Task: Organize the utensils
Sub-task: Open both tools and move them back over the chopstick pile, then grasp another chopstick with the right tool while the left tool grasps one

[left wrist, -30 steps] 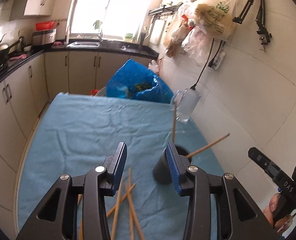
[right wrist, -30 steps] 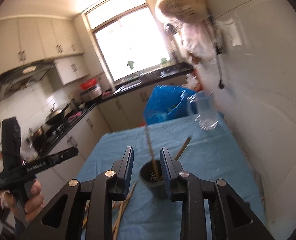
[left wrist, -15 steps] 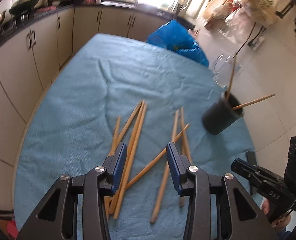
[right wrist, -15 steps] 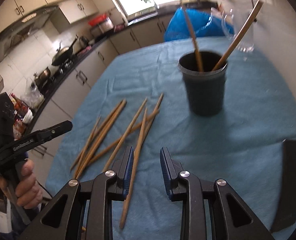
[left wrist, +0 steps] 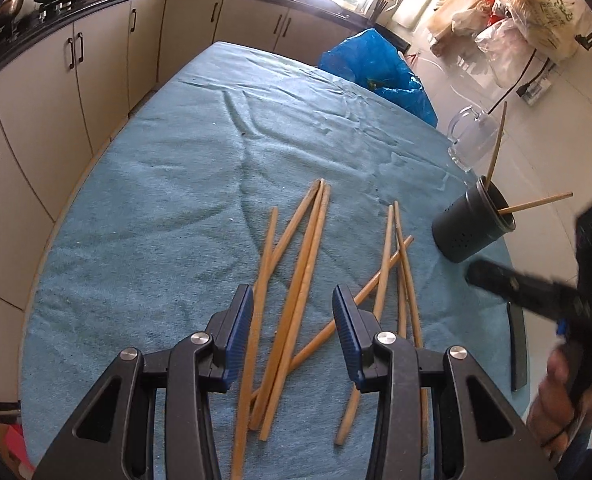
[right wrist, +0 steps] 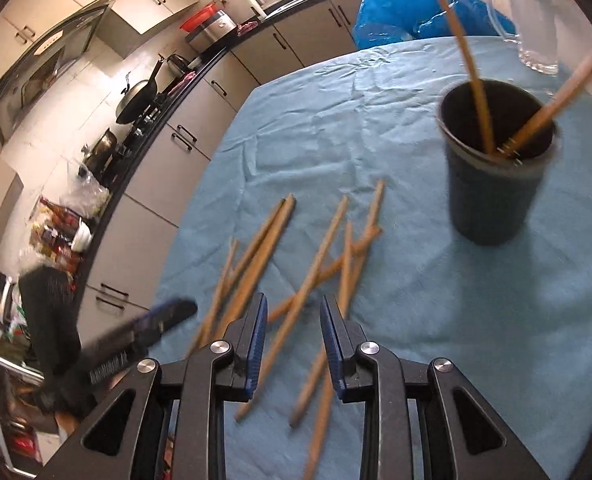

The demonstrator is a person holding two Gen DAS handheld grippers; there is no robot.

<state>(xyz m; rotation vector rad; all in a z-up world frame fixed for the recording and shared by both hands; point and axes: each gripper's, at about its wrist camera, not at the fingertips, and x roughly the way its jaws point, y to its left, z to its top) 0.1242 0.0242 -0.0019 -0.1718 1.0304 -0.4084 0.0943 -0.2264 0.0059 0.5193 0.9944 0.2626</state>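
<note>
Left wrist view: both the left hand-held gripper [left wrist: 292, 332] and right hand-held gripper [right wrist: 292, 336] are partly open, empty. Better straddle one chopstick [left wrist: 296, 280] only; holder [left wrist: 472, 226] stands at two o'clock.

A blue cloth [left wrist: 168, 184] covered the desk. A clear glass mug [left wrist: 470, 142] stood near a blue bag [left wrist: 376, 68], maybe full of greens.

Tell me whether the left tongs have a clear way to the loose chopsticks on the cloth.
Probably yes: the left tongs stand open above the chopsticks, nothing between.
</note>
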